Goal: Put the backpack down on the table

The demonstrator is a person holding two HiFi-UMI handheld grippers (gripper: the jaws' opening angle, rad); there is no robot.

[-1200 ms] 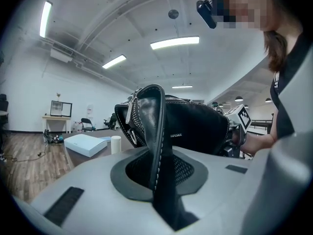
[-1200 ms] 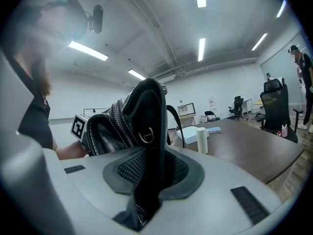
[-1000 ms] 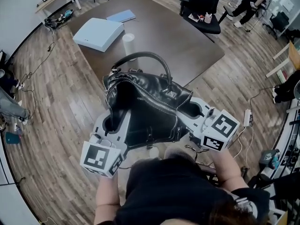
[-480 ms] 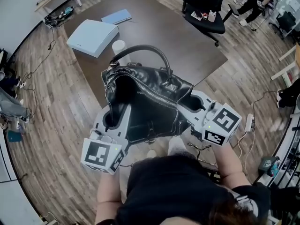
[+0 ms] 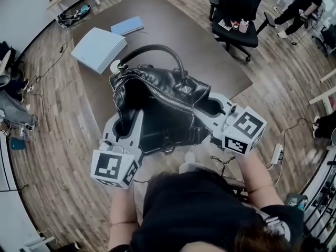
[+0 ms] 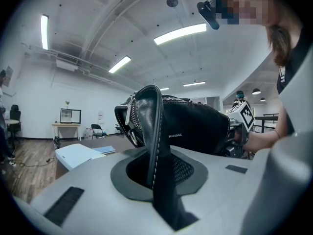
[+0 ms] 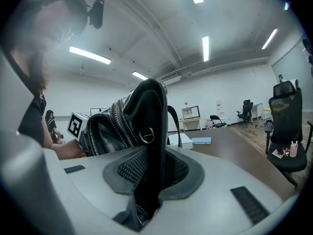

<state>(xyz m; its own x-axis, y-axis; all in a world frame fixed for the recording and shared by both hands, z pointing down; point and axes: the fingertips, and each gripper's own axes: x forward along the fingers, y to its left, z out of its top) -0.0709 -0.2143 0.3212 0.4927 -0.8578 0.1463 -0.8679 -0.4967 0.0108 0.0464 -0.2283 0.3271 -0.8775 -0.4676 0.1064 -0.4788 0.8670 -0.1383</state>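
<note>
Backpack [image 5: 157, 106] airborne between both grippers, roughly over near edge of table [image 5: 210, 51], not yet down. Left gripper [image 5: 127, 130] clamped on thin leather side panel, right gripper [image 5: 212, 108] clamped on opposite side fold. Risks: slick leather slips from one pinch, bag swings or lands short of edge. Zip open, soft body may slump. White box [image 5: 97, 49] nearby, could get clipped.

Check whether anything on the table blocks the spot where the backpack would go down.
Partly. A white cylinder stands on the table just beyond the backpack's left edge, with a white box and a blue notebook farther back on that side. The table's right half looks bare.
</note>
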